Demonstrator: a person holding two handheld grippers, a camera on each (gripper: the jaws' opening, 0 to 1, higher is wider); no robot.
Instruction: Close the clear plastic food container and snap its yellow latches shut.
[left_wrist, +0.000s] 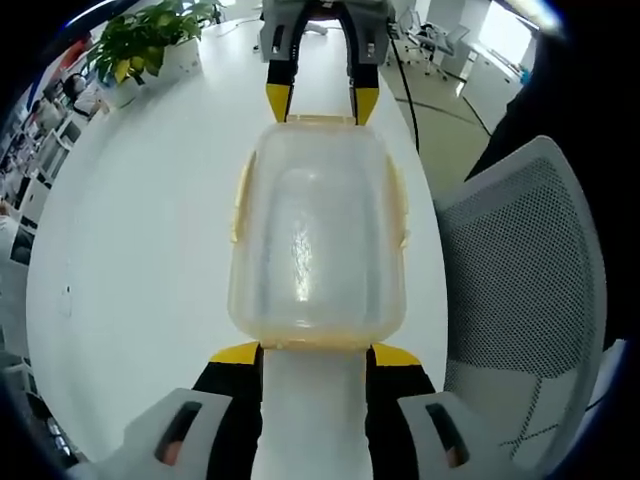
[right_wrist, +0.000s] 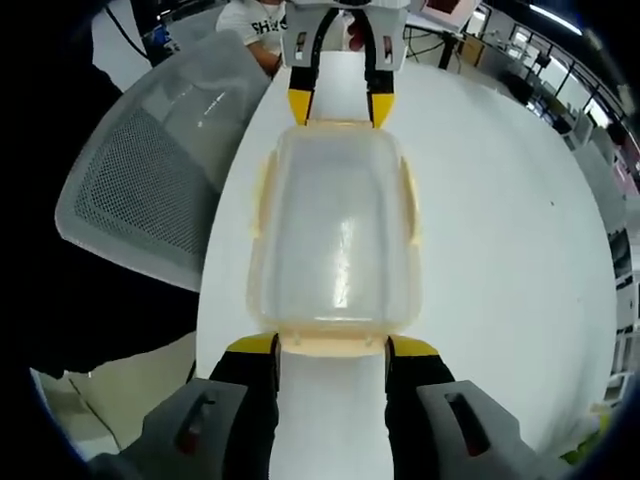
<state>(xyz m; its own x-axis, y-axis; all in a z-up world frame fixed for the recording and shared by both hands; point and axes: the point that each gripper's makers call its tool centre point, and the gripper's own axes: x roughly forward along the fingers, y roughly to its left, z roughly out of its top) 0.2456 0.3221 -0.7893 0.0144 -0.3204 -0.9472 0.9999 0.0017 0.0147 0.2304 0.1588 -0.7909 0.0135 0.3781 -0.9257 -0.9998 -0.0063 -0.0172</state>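
— Sitting in the middle of the white table, the clear container had its lid already on, with one gripper at each short end. Why set up that way?

— I'd judge it was to press the end latches from both sides at once, so the box could not slide. The left gripper had its yellow tips spread wide, nothing clamped, right at the near end latch. The right gripper was likewise spread, gripping nothing, at the opposite end latch.

— And the count?

— One container, two grippers. Four yellow latches, one per side; the long-side ones seemed to lie flat against the walls, though I couldn't tell whether they had clicked. Far left stood one potted plant; to the right, one mesh chair beside the table.
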